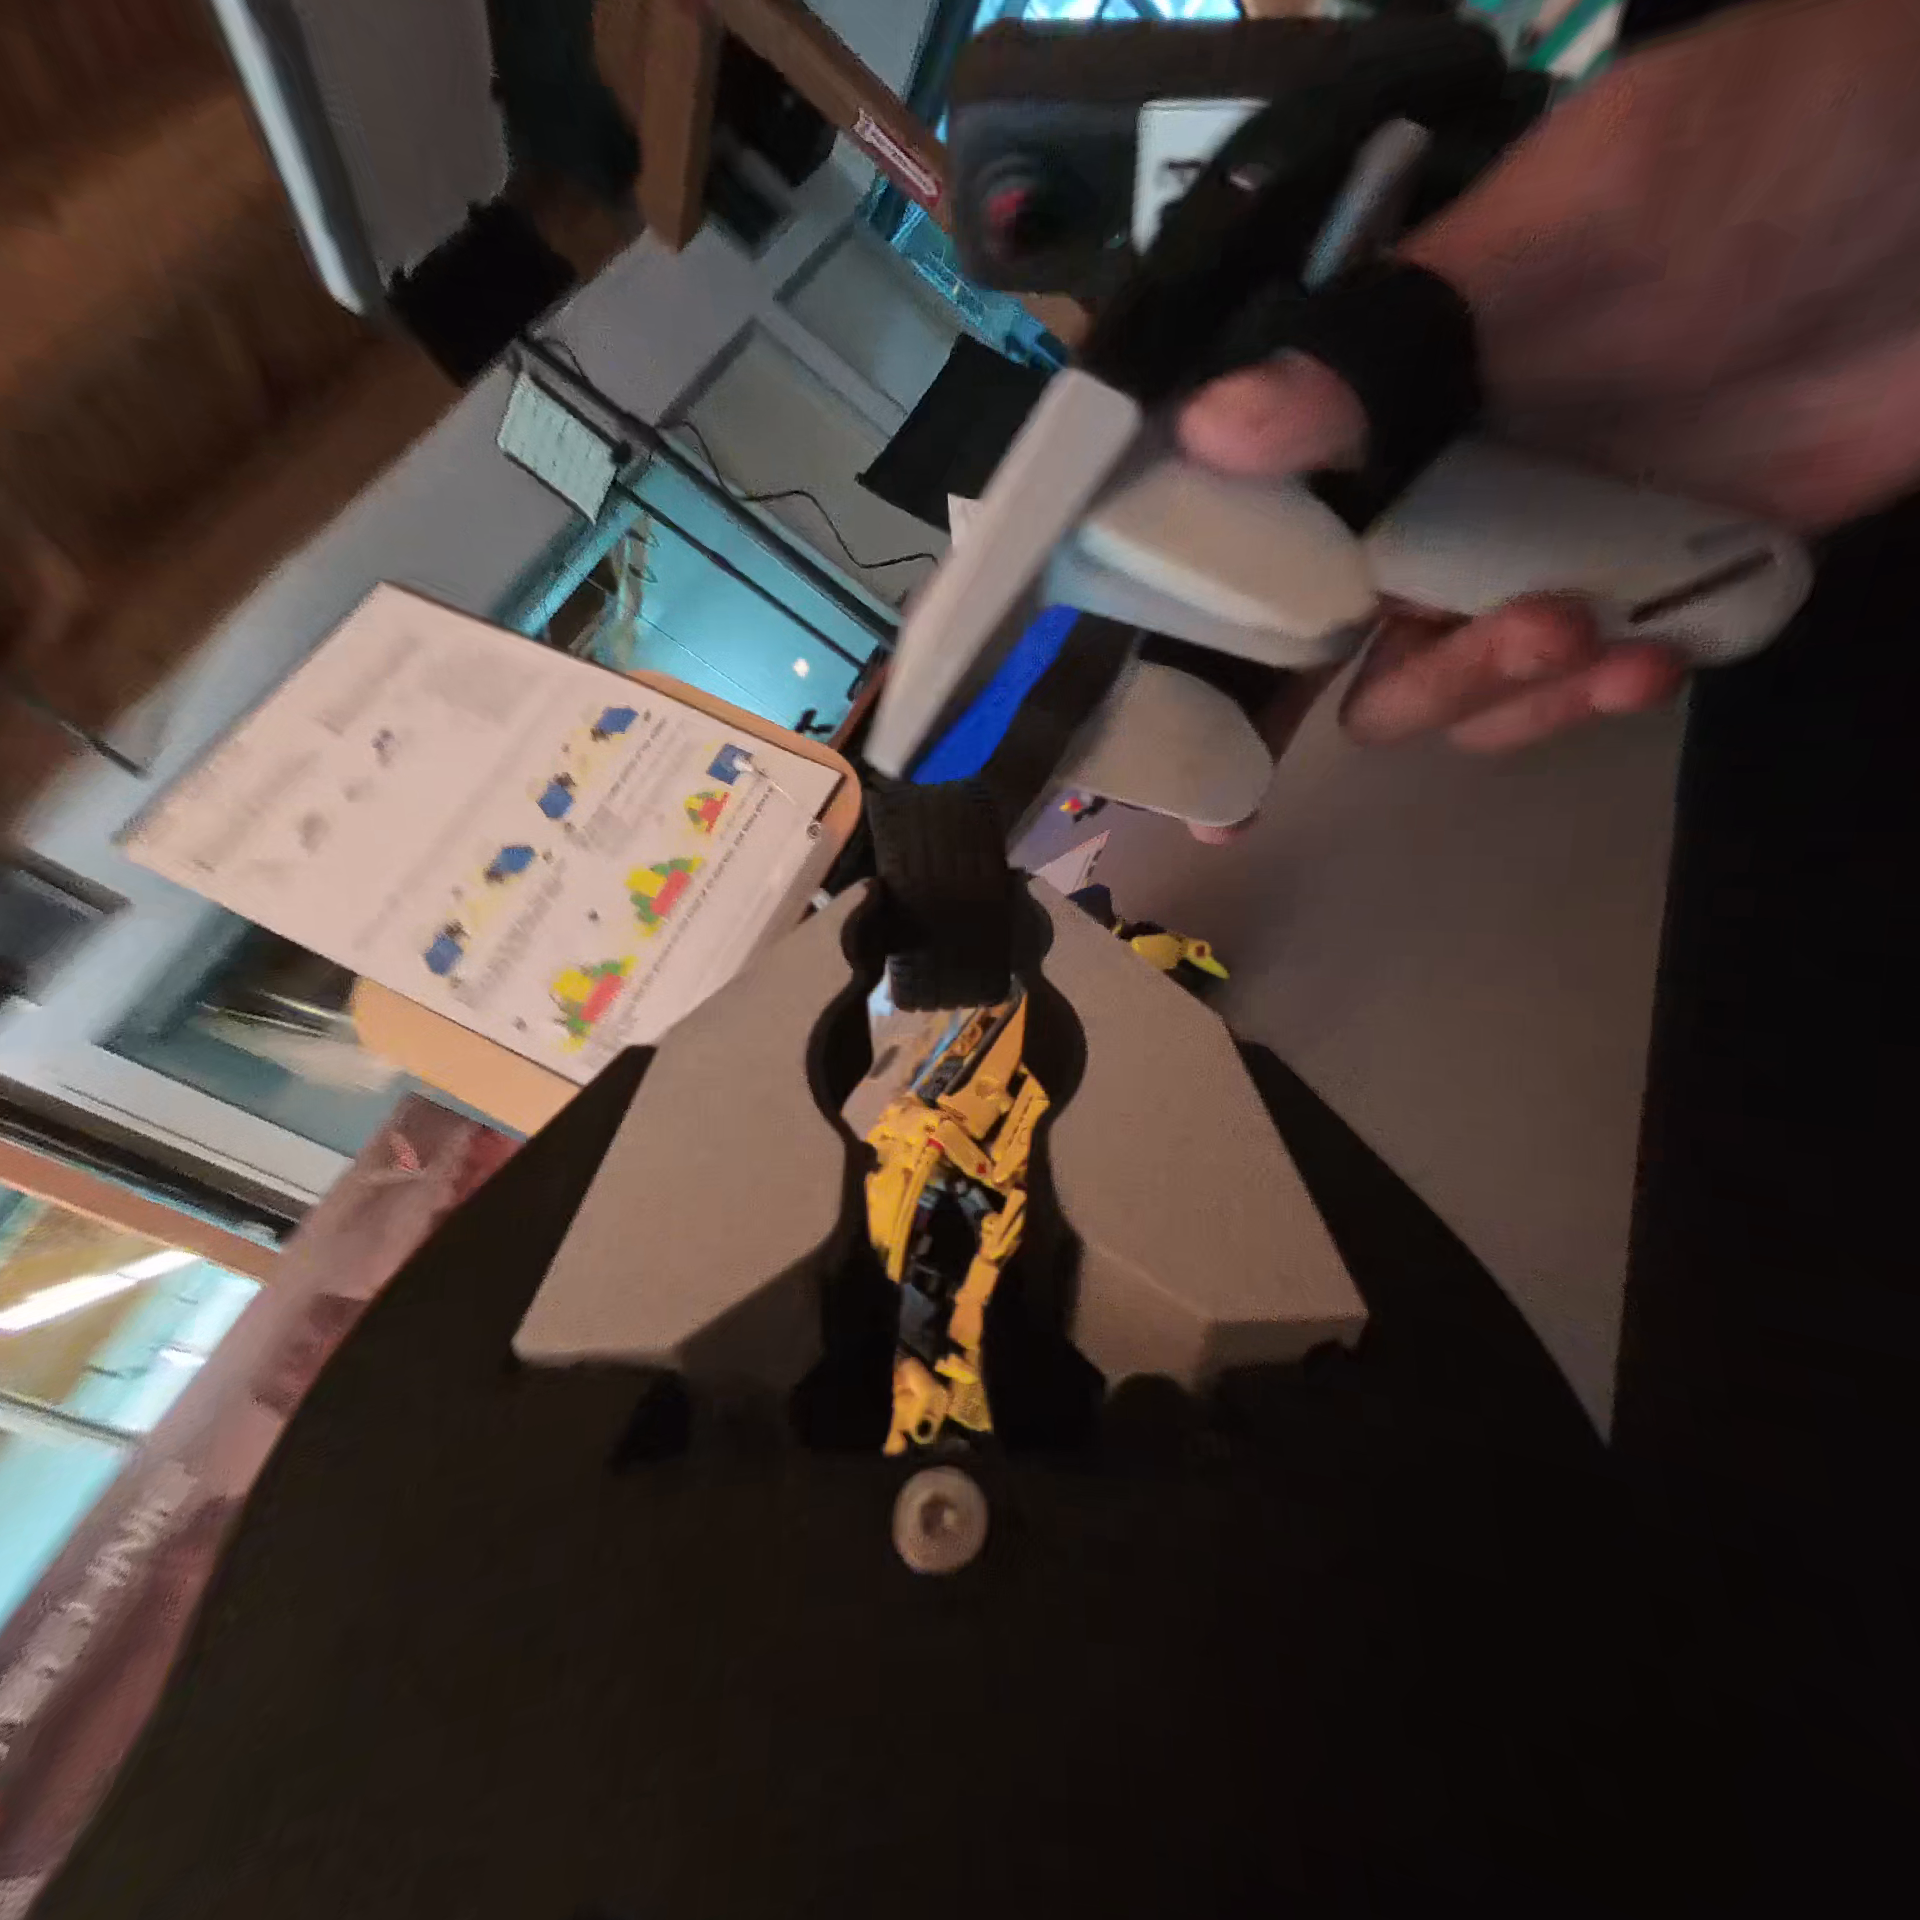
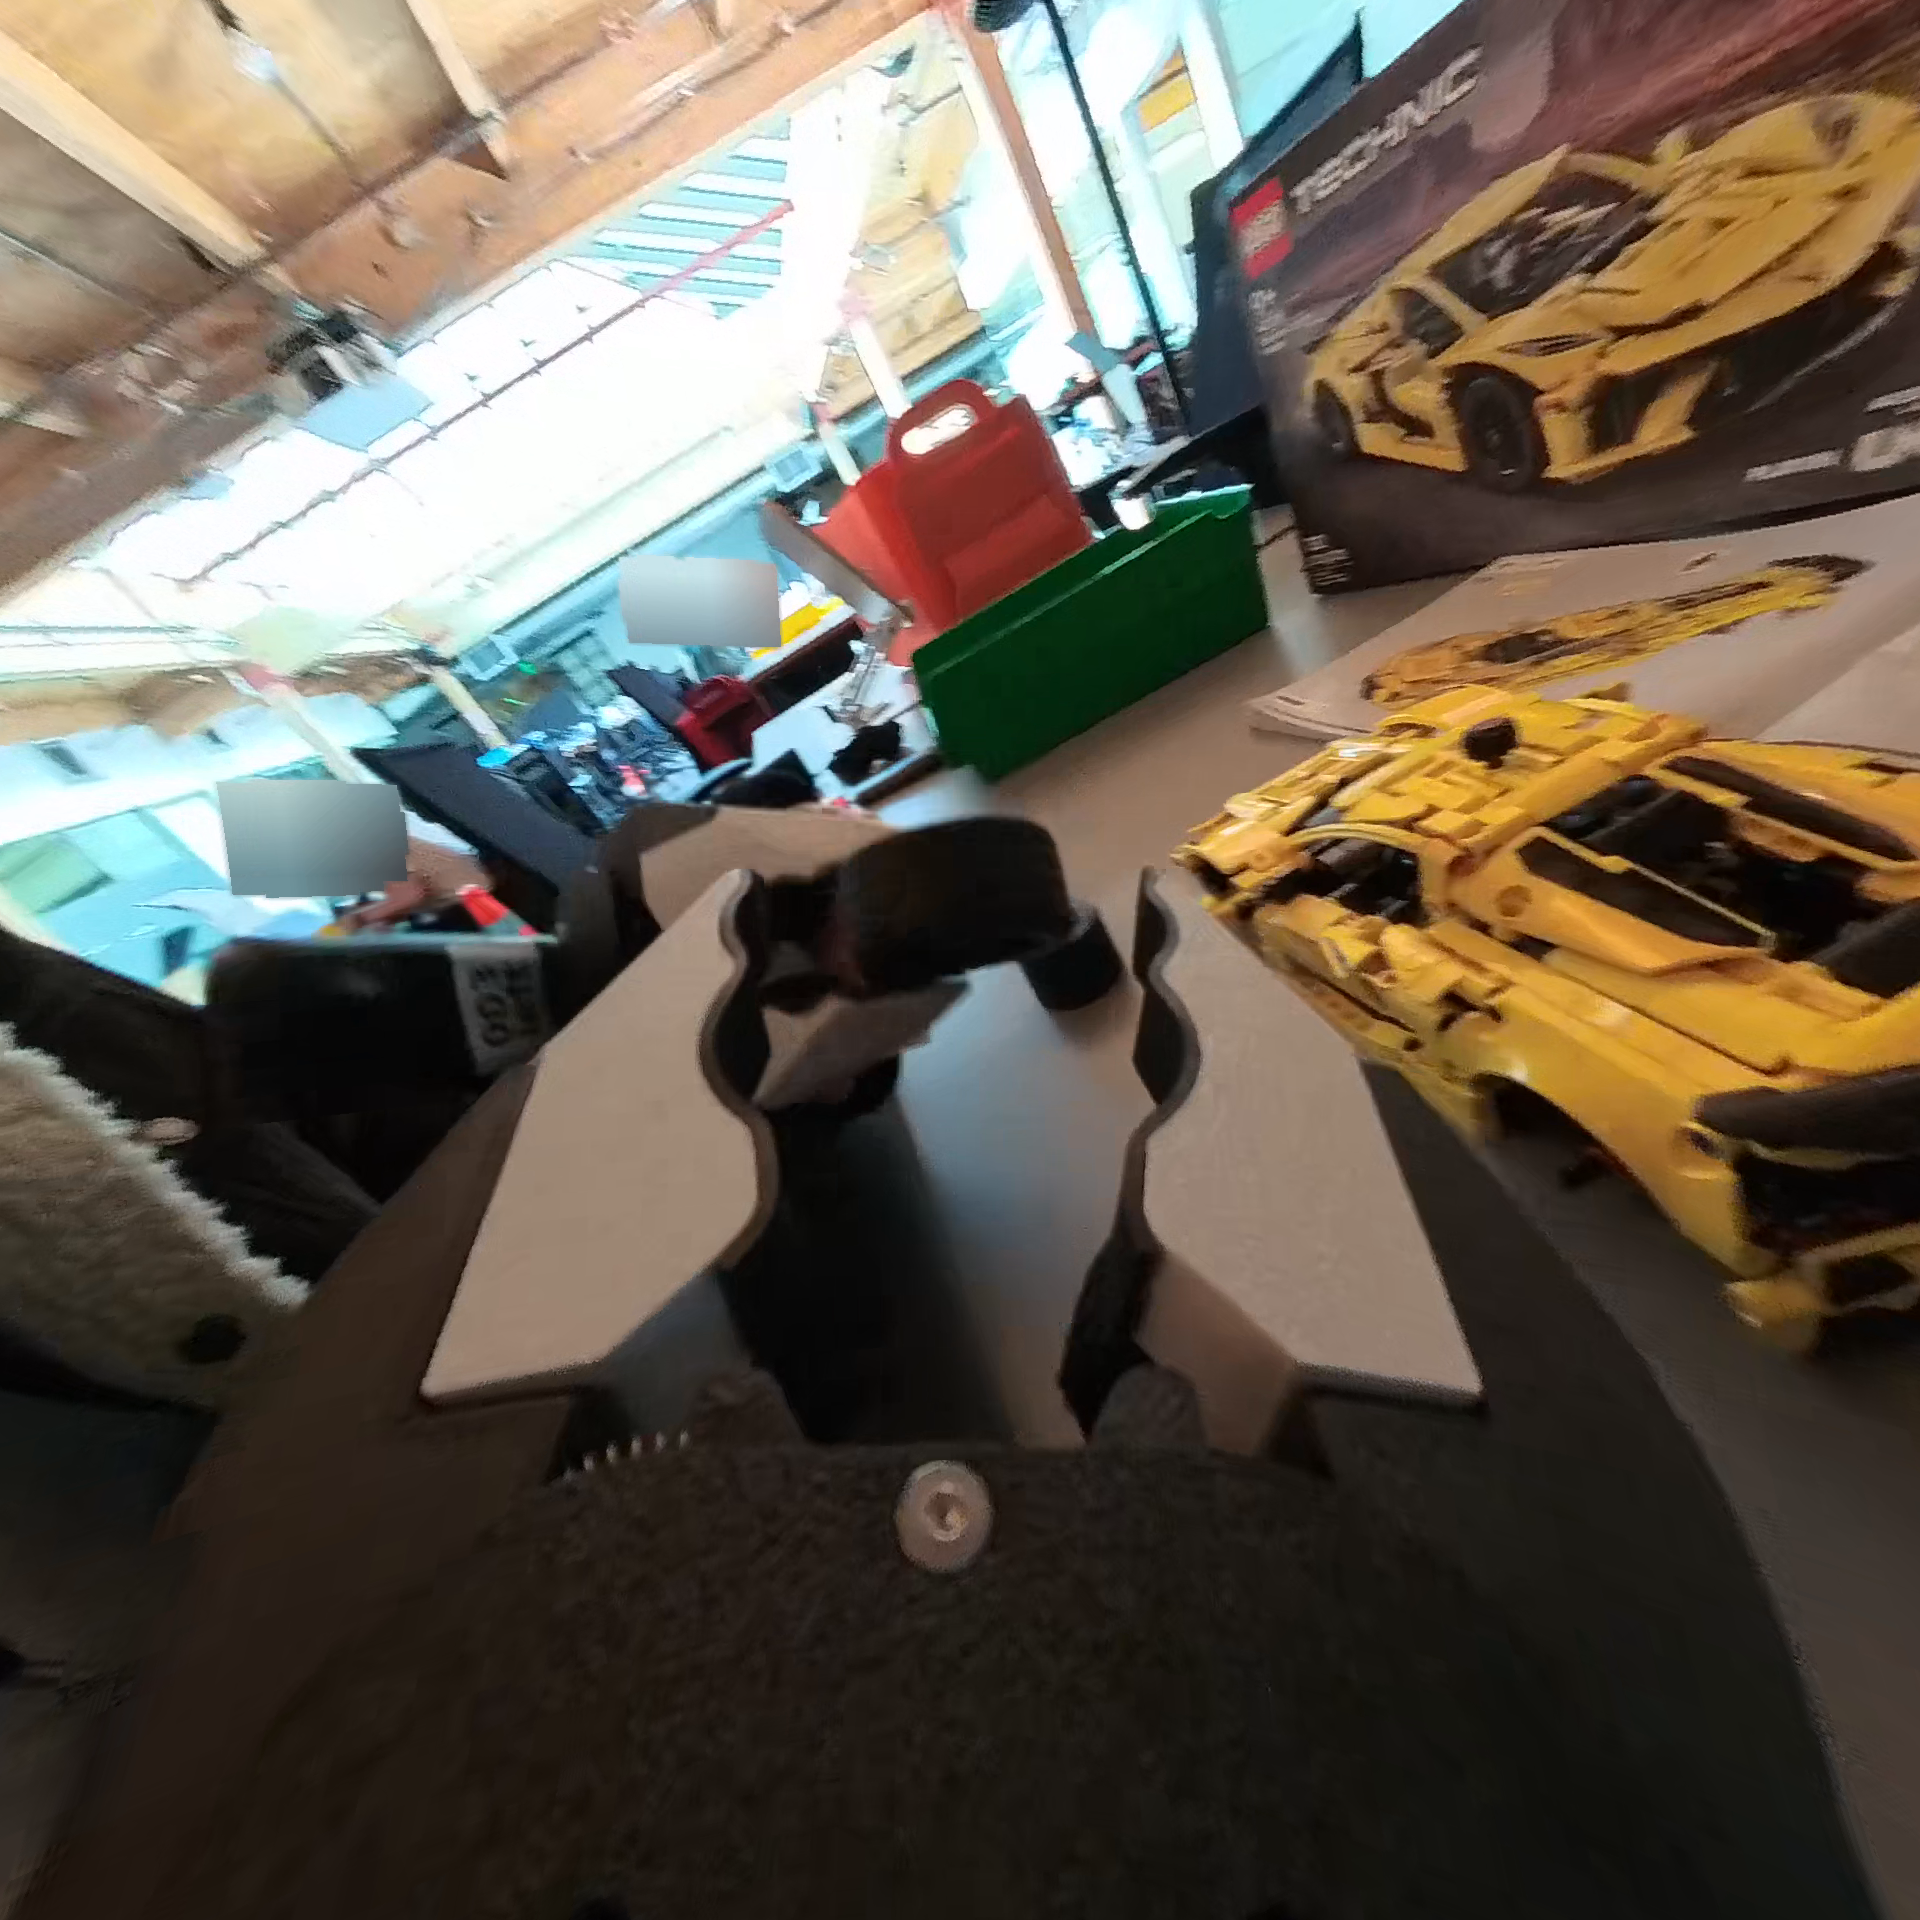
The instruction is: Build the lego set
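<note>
My left gripper point(image 1: 945, 906) is shut on a black rubber tyre point(image 1: 940, 920) at its fingertips and holds it up in the air. The yellow Lego car point(image 1: 961, 1195) shows through the gap between its fingers, lower down. In the right wrist view the tyre point(image 2: 951, 883) sits just ahead of my right gripper point(image 2: 945, 914), whose jaws stand wide apart and empty. A small black round part point(image 2: 1075, 961) sticks out beside the tyre. The yellow car point(image 2: 1558, 935) lies on the grey table point(image 2: 1018, 1091) to the right. The right gripper's grey fingers point(image 1: 966, 582) also show in the left wrist view, held by a hand.
The set's box point(image 2: 1558, 260) stands at the back right, with an instruction booklet point(image 2: 1558, 644) lying before it. A green bin point(image 2: 1091, 634) and a red bag point(image 2: 956, 499) stand behind. A printed sheet on a board point(image 1: 468, 821) stands on the left. A small yellow piece point(image 1: 1174, 948) lies on the table. Left and right tips are no more than a few centimetres apart.
</note>
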A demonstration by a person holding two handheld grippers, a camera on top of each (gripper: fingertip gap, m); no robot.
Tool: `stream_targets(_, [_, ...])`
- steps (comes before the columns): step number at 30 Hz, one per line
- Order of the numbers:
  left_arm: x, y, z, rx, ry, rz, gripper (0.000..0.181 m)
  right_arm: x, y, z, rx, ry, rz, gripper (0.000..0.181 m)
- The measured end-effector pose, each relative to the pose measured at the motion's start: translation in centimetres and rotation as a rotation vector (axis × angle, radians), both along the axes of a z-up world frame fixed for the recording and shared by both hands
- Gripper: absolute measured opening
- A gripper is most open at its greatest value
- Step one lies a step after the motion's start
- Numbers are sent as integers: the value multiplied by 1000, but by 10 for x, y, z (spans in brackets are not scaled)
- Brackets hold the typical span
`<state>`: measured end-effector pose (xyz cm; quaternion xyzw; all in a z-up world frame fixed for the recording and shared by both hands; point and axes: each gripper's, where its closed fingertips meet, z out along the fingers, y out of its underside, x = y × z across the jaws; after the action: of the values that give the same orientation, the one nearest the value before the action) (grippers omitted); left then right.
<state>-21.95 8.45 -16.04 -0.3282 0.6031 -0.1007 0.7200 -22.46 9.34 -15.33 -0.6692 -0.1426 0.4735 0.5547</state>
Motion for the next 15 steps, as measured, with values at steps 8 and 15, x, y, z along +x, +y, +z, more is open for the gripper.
stream_targets(8, [4, -6, -10, -15, 36, 25, 24, -3, -4, -15, 32, -163, 29, 44])
stream_targets(15, [-6, -10, 0, -757, -116, -256, 35, 0, -2, -2, 412, -335, -95, 43])
